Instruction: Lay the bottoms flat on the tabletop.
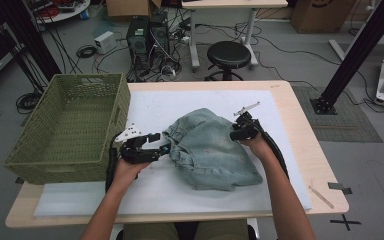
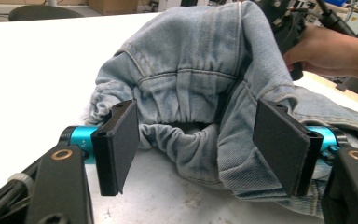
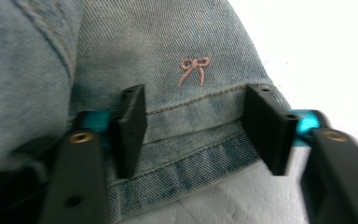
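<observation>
Light denim garment [image 1: 210, 150] bunched in a heap mid-table on the white mat [image 1: 290, 150], just right of the green woven basket [image 1: 65, 130]; type of garment hard to call from the high view, too crumpled. Left gripper [image 1: 164, 146] at the heap's left edge, jaws spread wide. In the left gripper view [image 2: 196, 154] an elastic waistband fold sags between the pads [image 2: 121, 140], no pressing visible; right-hand pad partly overlaid by a denim flap, so contact on that side can't be settled. Lower denim edge cut off behind the gripper body at the frame bottom. Right gripper [image 1: 235, 131] at the heap's upper right, tips buried against the cloth in the high view, gap not readable there. Right gripper view [image 3: 196, 130] clearer: jaws partway apart, straddling a stitched hem with a small pink embroidered bow [image 3: 194, 69] just above; pads stand clear of the fabric on both sides, nothing clamped. Slight blur at the frame edges. Far side of the heap hidden from the high view by its own bulk. Basket interior partly hidden by the near wall. Person's forearms [image 1: 285, 200] cut off at the bottom edge. Small flat stick [image 1: 321, 196] near the table's right edge, identity unclear.
</observation>
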`<state>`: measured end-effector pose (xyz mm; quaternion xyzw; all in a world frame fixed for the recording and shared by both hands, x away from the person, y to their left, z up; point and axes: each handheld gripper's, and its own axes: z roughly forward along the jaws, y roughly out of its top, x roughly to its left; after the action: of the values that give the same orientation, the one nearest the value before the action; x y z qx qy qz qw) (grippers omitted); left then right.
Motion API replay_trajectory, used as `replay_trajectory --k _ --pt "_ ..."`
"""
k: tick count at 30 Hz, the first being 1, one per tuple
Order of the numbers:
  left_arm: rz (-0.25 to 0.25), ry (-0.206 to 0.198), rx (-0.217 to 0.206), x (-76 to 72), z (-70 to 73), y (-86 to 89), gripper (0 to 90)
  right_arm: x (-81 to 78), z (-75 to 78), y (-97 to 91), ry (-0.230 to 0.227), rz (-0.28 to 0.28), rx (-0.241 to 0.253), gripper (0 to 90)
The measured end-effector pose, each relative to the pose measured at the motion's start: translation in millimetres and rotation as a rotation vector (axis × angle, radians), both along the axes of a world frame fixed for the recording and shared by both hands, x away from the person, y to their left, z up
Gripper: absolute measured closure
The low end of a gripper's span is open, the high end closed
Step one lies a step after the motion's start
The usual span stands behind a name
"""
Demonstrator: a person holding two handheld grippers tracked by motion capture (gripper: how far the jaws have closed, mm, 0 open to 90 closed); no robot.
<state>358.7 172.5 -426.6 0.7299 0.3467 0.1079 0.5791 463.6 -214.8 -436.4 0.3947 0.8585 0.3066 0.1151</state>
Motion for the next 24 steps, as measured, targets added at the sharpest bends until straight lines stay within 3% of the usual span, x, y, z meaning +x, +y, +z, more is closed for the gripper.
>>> replay_trajectory --k 2,6,9,11,13,22,24 --pt "0.008 0.005 0.003 0.6 -0.4 -0.2 31.7 -0.8 1.6 -1.0 0.007 0.007 0.006 74.7" --pt "0.024 0.006 0.002 1.5 -0.7 0.7 31.9 -2.4 2.8 0.5 0.001 0.024 -0.005 86.9" --pt "0.034 0.007 0.004 1.3 -0.1 2.1 31.9 -6.2 7.9 -0.9 -0.034 0.034 -0.058 88.1" --pt "0.035 0.006 0.005 1.3 -0.1 2.5 31.9 -10.5 15.3 -10.7 -0.075 0.014 -0.055 88.3" --pt "0.032 0.009 0.010 1.6 -0.3 2.4 31.9 -15.6 24.0 -26.1 -0.110 -0.021 -0.034 88.3" --pt "0.021 -0.001 0.016 0.3 0.1 -4.1 32.9 -48.6 40.6 -88.1 -0.195 -0.158 -0.084 88.3" --pt "0.013 0.002 0.021 1.0 1.3 -6.8 32.9 -53.6 38.2 -96.7 -0.197 -0.196 -0.122 88.3"
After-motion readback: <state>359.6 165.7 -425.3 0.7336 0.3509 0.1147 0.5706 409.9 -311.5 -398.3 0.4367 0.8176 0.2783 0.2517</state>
